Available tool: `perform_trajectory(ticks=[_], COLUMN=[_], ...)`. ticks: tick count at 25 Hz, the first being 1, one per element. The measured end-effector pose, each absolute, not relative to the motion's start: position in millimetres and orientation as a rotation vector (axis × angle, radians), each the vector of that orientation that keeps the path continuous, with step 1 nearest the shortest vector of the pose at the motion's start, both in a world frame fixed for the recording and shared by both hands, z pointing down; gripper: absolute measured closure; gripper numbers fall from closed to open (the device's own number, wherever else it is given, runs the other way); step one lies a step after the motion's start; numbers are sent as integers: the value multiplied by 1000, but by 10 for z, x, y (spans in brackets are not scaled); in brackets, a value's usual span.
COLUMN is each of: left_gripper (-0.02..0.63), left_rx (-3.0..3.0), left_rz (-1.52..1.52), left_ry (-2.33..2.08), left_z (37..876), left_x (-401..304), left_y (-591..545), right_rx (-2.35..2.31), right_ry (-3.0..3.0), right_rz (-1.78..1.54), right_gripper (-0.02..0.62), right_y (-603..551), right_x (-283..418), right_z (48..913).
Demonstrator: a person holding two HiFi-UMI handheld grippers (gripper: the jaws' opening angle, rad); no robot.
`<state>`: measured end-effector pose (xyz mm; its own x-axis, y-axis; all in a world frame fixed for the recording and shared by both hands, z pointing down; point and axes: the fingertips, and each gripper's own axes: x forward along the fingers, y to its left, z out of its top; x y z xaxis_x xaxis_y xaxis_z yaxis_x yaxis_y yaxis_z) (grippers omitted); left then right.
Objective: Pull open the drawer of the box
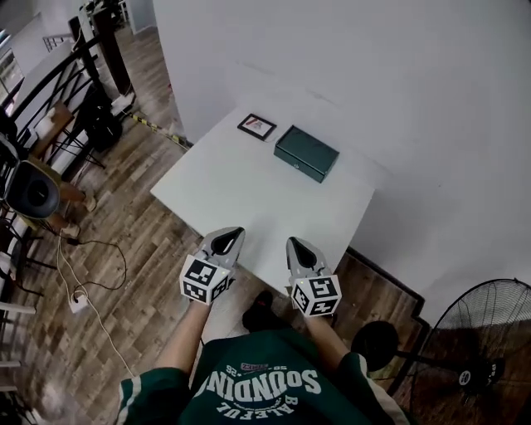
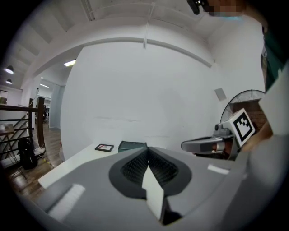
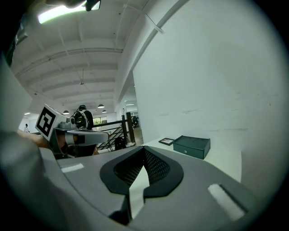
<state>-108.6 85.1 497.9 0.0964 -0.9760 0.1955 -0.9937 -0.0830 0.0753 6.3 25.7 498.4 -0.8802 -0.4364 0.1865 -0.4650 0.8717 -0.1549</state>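
Left claw [image 1: 228, 236], right claw [image 1: 297, 246] pressed together, empty, at near edge of table [image 1: 241, 191]. We risk dragging whole box [image 1: 306, 153], far edge, if we pull drawer [image 3: 187, 150] unbraced.

**anon1:** what's the room like?

**anon2:** plain white wall [image 1: 373, 66], wood-plank floor [image 1: 124, 249], white table [image 1: 249, 199] against the wall. Black fan [image 1: 485, 349] bottom right. Black railing [image 1: 58, 79] top left, maybe stairs, kinda murky. Strip light [image 3: 63, 12] overhead.
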Motion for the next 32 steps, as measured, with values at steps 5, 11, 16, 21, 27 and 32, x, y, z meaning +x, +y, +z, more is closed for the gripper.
perform_trajectory(ticks=[5,11,16,21,27,32], left_gripper=[554,553,554,554,554,554], left_rx=[2209,2252,2287,2330,2351,2356], left_rz=[150,171,180,199,219,322], left_ry=[-1951,-1887,-1833,-1744,-1628,-1546], left_z=[4911,4906,4928,5040,5273,5655], left_x=[-1300,-1379,-1416,-1443,-1468,-1492], left_y=[112,-475,-869,-1254,-1638,-1906], right_rx=[722,755,826,952,1060,1093], right_ry=[-2888,-2881,-2859,-2810,-2731,-2680], right_rz=[320,311,312,334,388,426], right_gripper=[594,594,594,594,594,594], right_y=[-388,-880,-1192,-1470,-1705,-1815], right_x=[-205,-368,-345,-232,-199,-268], right_z=[4929,4865,4859,4921,5110,5294])
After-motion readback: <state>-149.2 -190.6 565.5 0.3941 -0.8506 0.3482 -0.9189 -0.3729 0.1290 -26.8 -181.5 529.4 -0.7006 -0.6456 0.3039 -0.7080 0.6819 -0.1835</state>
